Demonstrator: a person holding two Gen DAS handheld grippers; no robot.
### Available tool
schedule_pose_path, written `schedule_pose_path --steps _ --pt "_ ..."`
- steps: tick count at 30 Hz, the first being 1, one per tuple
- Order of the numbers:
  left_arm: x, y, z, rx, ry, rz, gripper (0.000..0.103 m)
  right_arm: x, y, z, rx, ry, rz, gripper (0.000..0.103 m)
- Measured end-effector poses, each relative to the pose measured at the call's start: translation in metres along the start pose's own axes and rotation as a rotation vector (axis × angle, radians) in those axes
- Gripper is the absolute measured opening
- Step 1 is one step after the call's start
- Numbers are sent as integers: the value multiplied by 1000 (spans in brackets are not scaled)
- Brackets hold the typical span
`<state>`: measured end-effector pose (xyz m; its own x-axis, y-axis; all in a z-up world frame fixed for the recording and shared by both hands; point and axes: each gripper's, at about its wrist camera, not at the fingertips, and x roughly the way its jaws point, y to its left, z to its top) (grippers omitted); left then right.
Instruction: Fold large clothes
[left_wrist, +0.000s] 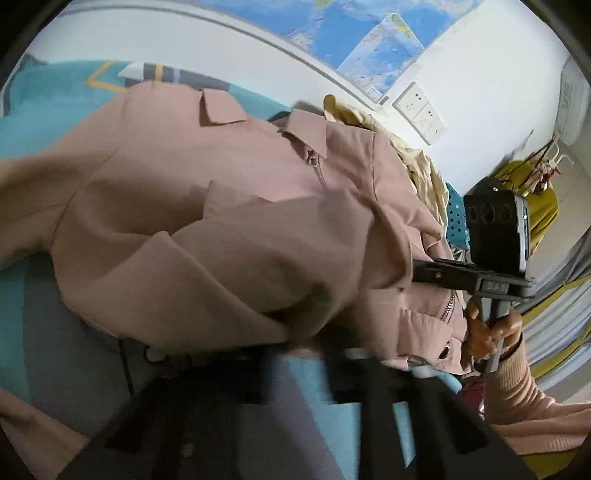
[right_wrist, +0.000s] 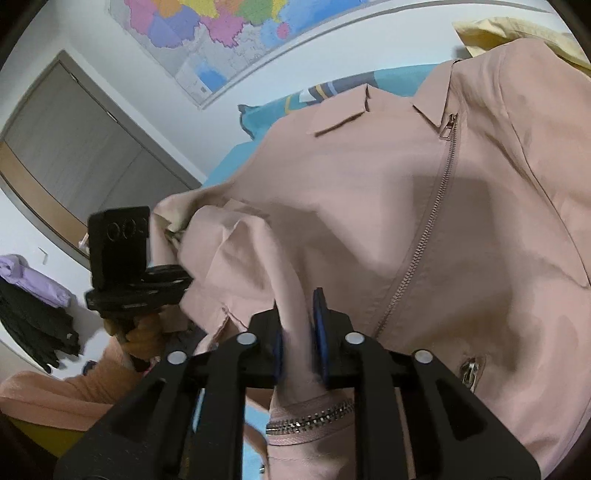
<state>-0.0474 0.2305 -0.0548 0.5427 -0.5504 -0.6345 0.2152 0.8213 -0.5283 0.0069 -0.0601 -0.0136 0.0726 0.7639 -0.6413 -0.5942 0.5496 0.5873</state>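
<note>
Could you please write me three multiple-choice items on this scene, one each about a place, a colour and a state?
1. Where does the sleeve of the pink jacket run?
A. between the jaws of the right gripper
B. hanging on the door
C. under the wall map

2. What colour is the bedding under the pink jacket?
A. red
B. black
C. teal

3. In what state is the jacket's front zip?
A. fully open
B. done up
C. torn out

Answers:
1 A, since the right wrist view shows pink fabric filling the gap between the blue pads.
2 C, since teal cloth shows beside the jacket in both views.
3 B, since the teeth run closed from the collar downward.
</note>
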Motion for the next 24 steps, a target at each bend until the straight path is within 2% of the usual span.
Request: schedule_pose_path --steps 2,4,6,8,9,11,14,16,17,18,19,20,22,24 --pt "-18 -5 -2 -6 -13 -35 3 -20 4 -2 0 -49 4 38" --pt "-43 -11 -7 5 -44 -73 3 -54 5 -10 0 -128 3 47" --pt "-75 -15 -19 16 -61 -66 3 -91 1 -23 20 -204 -64 60" --pt "-97 -16 -33 5 -47 -56 3 -117 -8 -40 43 -232 -127 77" --pt "-103 -16 -42 -8 -24 -35 4 -127 -16 -52 83 -229 -153 81" --pt "-106 -6 -56 -48 19 8 6 -134 -29 -72 134 -196 -207 82" --pt "-107 14 -71 -123 47 19 30 -132 -47 -100 204 -143 -265 83" --pt "-105 18 -76 -111 22 43 55 -129 -55 -116 250 -127 -261 83" --pt "-102 15 -75 -100 13 42 59 -128 -57 -121 265 -121 -246 83" --pt "-98 12 -74 -70 7 47 71 -127 -56 -128 264 -122 -236 83" --pt "-94 9 -73 -40 7 65 86 -127 -54 -132 256 -123 -226 85" --pt "-87 5 -72 -15 14 119 94 -123 -51 -135 246 -121 -199 89" --pt "-67 3 -68 26 58 172 96 -114 -46 -137 228 -120 -176 89" --pt "-52 4 -68 41 86 186 92 -105 -43 -135 201 -115 -174 80"
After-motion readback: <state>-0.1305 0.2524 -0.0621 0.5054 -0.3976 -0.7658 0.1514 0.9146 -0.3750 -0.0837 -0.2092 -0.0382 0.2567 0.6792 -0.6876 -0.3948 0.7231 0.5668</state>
